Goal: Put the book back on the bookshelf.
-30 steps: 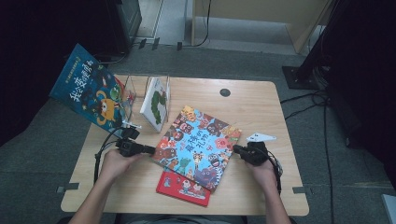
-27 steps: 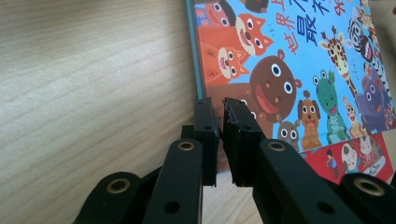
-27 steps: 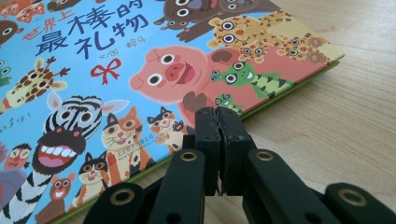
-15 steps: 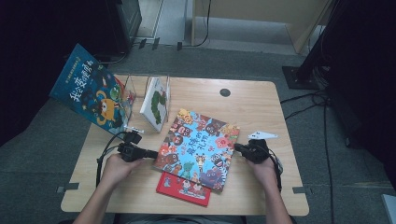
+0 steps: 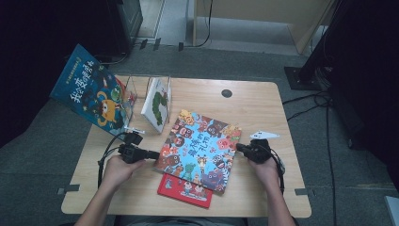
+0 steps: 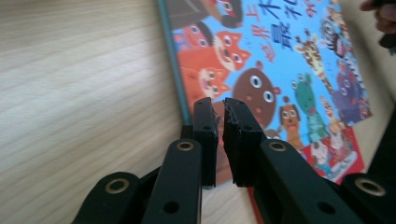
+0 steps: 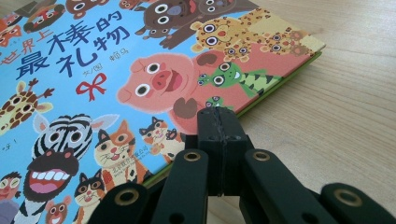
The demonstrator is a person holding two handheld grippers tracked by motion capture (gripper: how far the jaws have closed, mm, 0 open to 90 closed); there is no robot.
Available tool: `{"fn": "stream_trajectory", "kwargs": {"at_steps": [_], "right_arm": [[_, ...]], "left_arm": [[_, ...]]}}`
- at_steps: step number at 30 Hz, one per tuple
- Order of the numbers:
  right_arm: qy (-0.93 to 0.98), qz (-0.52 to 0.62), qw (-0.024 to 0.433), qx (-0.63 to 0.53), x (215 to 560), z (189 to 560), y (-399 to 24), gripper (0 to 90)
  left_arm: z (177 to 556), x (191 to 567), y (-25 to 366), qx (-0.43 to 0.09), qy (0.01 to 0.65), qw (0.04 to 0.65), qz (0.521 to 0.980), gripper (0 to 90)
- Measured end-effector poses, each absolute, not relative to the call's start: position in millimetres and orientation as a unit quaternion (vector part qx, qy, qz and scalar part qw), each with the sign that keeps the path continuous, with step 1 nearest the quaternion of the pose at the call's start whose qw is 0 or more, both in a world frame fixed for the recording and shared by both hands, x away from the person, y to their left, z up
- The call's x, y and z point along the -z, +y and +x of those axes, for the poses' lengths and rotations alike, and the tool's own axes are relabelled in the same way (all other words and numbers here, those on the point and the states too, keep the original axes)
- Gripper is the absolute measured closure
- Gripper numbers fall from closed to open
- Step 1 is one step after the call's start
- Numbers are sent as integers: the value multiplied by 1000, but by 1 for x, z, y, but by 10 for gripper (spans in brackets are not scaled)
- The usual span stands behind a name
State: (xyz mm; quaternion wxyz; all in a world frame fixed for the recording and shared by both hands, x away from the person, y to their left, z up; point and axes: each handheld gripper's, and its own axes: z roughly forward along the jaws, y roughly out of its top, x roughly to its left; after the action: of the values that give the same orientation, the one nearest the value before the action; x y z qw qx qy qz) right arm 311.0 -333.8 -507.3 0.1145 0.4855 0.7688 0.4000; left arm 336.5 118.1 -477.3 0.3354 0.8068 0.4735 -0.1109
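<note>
Reading the high view from the left: a blue picture book (image 5: 91,92) leans at the clear rack (image 5: 133,84), at about ten o'clock from the table's (image 5: 263,108) middle. A white book (image 5: 157,103) stands upright in that rack. I judge these two as dealt with.

My left gripper (image 5: 153,154) sits at the nine o'clock edge of the animal book (image 5: 200,150). Its jaws are a slit apart, having just eased open a little. In the left gripper view I see nothing between the pads, and the book's edge runs just behind them.

The animal book lies flat at the table's middle, on top of a red book (image 5: 186,190) that peeks out at six o'clock.

My right gripper (image 5: 239,148) is at the three o'clock edge, jaws pressed fully together on nothing, with the tip just at the cover's rim.

By my judgement neither flat book is yet lifted, so both remain to be gripped and moved.
</note>
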Motion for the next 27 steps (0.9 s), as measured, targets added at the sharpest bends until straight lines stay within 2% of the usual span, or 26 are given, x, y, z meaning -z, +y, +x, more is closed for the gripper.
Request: {"fn": "stream_trajectory", "kwargs": {"at_steps": [3,6,11,27], "right_arm": [[768,486,117,-400,508,312,-333,900],[769,483,118,-401,508,314,-332,900],[770,482,119,-401,508,317,-330,900],[775,476,119,-399,508,310,-327,900]], "left_arm": [[339,476,121,110,481,336,802,794],[342,477,121,114,487,337,798,700],[346,478,118,108,489,331,800,636],[361,482,107,108,491,322,802,488]]}}
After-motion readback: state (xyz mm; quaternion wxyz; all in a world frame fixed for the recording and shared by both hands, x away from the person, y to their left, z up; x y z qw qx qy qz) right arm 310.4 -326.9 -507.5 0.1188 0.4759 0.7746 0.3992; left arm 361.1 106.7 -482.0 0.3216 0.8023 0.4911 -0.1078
